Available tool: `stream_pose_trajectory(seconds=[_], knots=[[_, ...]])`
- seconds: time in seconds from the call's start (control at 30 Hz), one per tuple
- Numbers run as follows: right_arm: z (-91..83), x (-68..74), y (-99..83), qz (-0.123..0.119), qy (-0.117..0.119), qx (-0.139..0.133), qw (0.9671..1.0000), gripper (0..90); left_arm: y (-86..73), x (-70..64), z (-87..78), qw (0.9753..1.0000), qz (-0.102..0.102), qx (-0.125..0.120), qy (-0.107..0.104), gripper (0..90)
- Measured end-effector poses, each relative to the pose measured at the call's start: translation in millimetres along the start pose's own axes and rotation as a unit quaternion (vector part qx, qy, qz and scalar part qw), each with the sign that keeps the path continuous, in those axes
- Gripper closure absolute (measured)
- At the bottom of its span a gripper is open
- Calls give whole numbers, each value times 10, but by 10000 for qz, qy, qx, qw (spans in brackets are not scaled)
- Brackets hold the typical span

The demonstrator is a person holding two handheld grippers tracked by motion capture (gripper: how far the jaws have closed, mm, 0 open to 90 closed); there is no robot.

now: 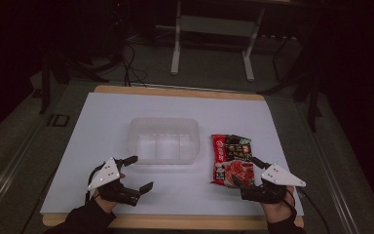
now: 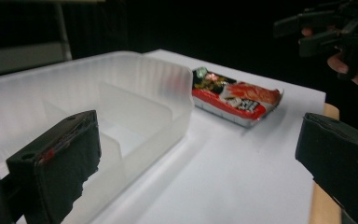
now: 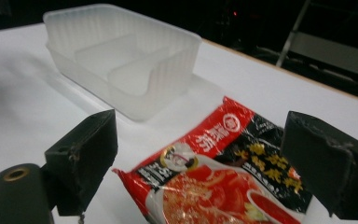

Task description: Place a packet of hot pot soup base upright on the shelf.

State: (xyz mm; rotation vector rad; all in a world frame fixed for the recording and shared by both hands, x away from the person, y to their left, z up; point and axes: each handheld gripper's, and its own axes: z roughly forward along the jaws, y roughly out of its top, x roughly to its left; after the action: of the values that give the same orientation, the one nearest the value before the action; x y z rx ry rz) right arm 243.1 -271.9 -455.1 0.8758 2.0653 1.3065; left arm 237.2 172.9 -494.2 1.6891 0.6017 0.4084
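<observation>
Two open grippers (image 1: pixel 135 171) (image 1: pixel 247 171), one packet (image 1: pixel 232 160), one tray (image 1: pixel 191 127).

Food packet (image 3: pixel 223 172): printed front carries a round white-on-red brand emblem near its top corner and rows of yellow and white characters on red and black fields; none can be made out legibly. High view: packet (image 1: pixel 232 160) print too small to read.
</observation>
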Motion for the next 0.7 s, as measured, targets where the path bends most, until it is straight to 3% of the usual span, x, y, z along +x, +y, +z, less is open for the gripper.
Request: stream_pose_trajectory(seconds=[0.07, 0.2, 0.33, 0.43, 0.5, 0.6, 0.7], knots=[[6, -4, -5, 48, 71, 94, 9999, 108, 12, -11, 26, 9998, -65, 88, -148, 1], [14, 15, 20, -35, 256, 182, 9995, 106, 41, -53, 36, 9996, -28, 210, -179, 1], [16, 108, 71, -328, 588, 320, 9972, 106, 57, -92, 45, 9993, 9, 298, -221, 1], [11, 189, 107, -680, 841, 343, 9935, 106, 69, -112, 55, 9991, 61, 326, -245, 1], [8, 205, 123, -666, 931, 345, 9928, 106, 76, -118, 54, 9992, 53, 281, -262, 1], [-38, 238, 179, -622, 1059, 82, 9924, 105, 83, -120, 50, 9993, 49, 248, -264, 1], [-71, 231, 216, -562, 1019, -105, 9932, 105, 88, -130, 53, 9993, 67, 248, -260, 2]])
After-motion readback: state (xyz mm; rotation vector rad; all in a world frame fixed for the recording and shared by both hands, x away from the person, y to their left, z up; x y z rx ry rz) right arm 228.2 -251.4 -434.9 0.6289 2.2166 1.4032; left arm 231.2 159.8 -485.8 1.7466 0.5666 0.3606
